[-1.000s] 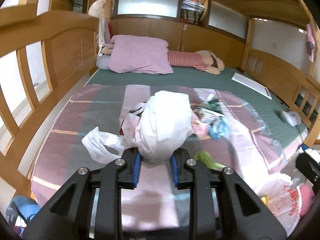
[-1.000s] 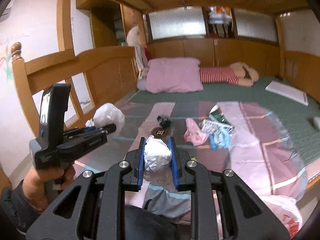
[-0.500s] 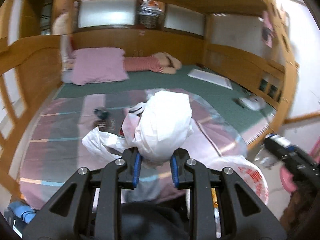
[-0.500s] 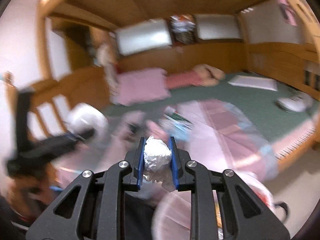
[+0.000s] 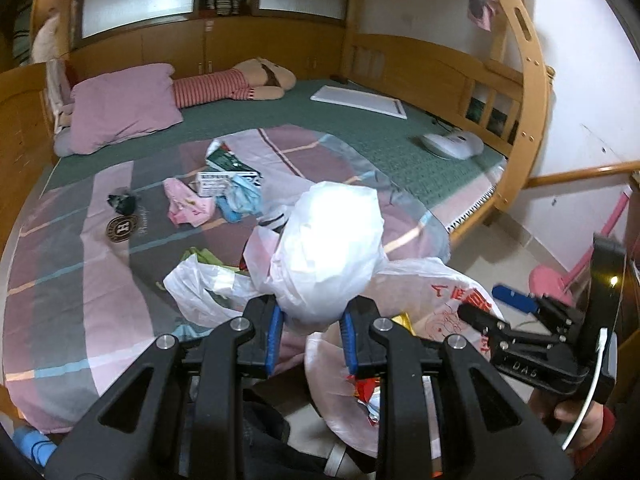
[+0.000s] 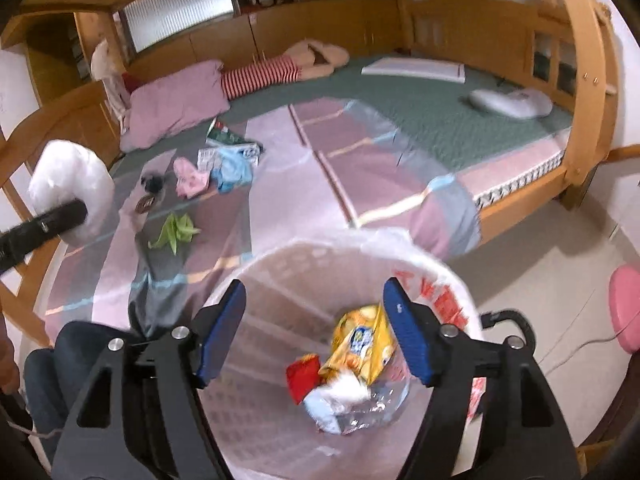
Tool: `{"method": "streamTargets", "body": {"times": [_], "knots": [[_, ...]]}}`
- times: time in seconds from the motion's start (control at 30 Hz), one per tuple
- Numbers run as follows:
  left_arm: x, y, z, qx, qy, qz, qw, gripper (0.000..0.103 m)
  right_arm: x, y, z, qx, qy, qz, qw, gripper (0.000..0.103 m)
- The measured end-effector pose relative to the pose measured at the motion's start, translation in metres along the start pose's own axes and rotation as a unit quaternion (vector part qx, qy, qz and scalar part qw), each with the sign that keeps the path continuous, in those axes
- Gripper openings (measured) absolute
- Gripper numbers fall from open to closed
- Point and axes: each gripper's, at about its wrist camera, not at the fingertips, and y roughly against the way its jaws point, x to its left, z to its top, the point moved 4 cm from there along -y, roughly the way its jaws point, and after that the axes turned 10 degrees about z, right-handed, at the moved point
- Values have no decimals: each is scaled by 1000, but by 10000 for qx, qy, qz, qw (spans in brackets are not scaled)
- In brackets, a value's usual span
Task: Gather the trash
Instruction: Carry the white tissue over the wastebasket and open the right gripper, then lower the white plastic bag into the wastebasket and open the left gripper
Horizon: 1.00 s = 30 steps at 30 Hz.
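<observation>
The left tool (image 5: 310,330) grips a white plastic bag (image 5: 328,252). The right tool (image 6: 314,328), jaws just opened and empty, hangs above the lined bin (image 6: 276,276), with wrappers (image 6: 360,344) directly below it.

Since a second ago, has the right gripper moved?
Yes. The right gripper swung from over the bed to above the lined trash basket, jaws just opened, empty.

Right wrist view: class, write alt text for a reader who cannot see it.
The right gripper, jaws just opened and empty, hangs over a lined trash bin holding wrappers. Behind it, litter lies on a striped bedspread; at left, the left gripper holds a white plastic bag.
</observation>
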Motion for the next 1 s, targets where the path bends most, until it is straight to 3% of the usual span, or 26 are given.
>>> {"method": "streamTargets", "body": {"times": [0.2, 0.33, 0.47, 0.57, 0.8, 1.0], "knots": [[-25, 1, -3, -11, -375, -362, 9986, 28, -9, 24, 11, -592, 58, -240, 9979, 84], [-41, 1, -6, 35, -479, -717, 9963, 53, -12, 32, 13, -790, 26, -359, 9962, 85], [-50, -2, -10, 136, -516, -910, 9944, 58, -16, 32, 14, -822, -18, -427, 9957, 85], [-52, -2, -11, 80, -600, -724, 9955, 68, -18, 31, 14, -787, -65, -434, 9959, 85], [-36, 1, -4, -89, -590, 243, 9979, 71, -14, 27, 15, -758, -48, -365, 9964, 85], [-20, 11, 4, -360, -660, 1165, 9903, 74, -5, 22, 18, -740, 8, -289, 9968, 85]]}}
